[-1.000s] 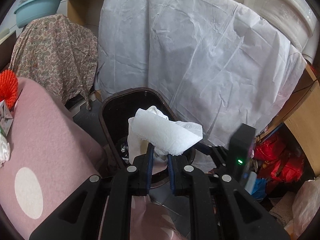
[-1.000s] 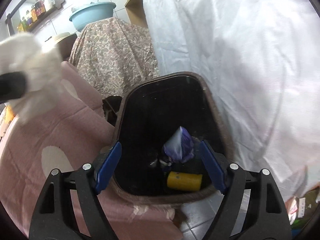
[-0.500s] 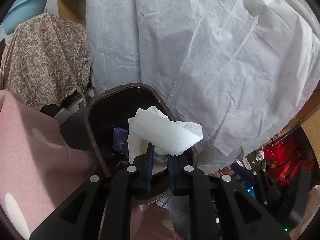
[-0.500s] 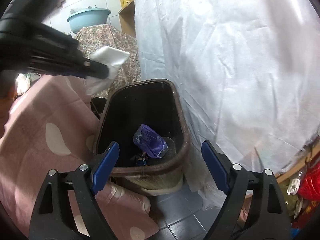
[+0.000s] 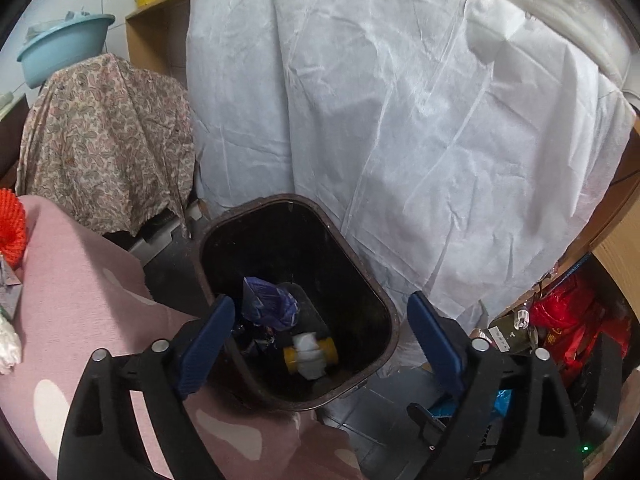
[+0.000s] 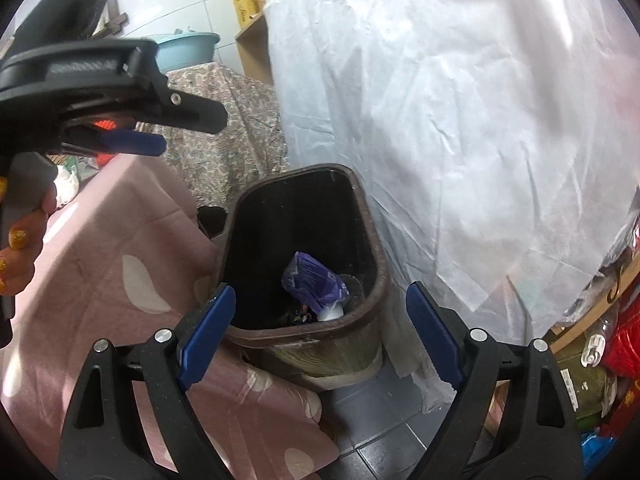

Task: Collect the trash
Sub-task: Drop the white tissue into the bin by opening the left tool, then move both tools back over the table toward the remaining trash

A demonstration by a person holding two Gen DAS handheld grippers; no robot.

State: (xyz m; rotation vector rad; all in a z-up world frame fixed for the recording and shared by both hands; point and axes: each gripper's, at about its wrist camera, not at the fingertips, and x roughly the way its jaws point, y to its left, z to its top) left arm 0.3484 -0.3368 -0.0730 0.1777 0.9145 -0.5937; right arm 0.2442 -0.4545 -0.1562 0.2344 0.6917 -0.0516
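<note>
1. Left gripper: jaws opening, spread wide over the mouth of the bin; nothing between the blue pads.
2. Right gripper: jaws likewise opening, wide and empty, pointed down at the near rim of the same bin.
3. White tissue wad: lying at the bottom of the bin, draped across a yellow cylinder, just right of and nearer than a crumpled purple wrapper. From the right wrist view only a white corner showing under the wrapper.
4. Bin: dark, rounded rectangle, standing on the tiled floor between the pink spotted cloth on the left and the white sheet hanging behind and to the right.
5. Handling, judged: tissue very light, soft, easily crushed, not fragile or slippery; prone to cling to a pad or drift on release, so best pinched at a bunched fold, not a loose edge.
6. More possible trash at the far left of the cloth: an orange-red netted lump and something white at the frame edge; too cut off to name.
7. Likely next: swing back left for another piece.
</note>
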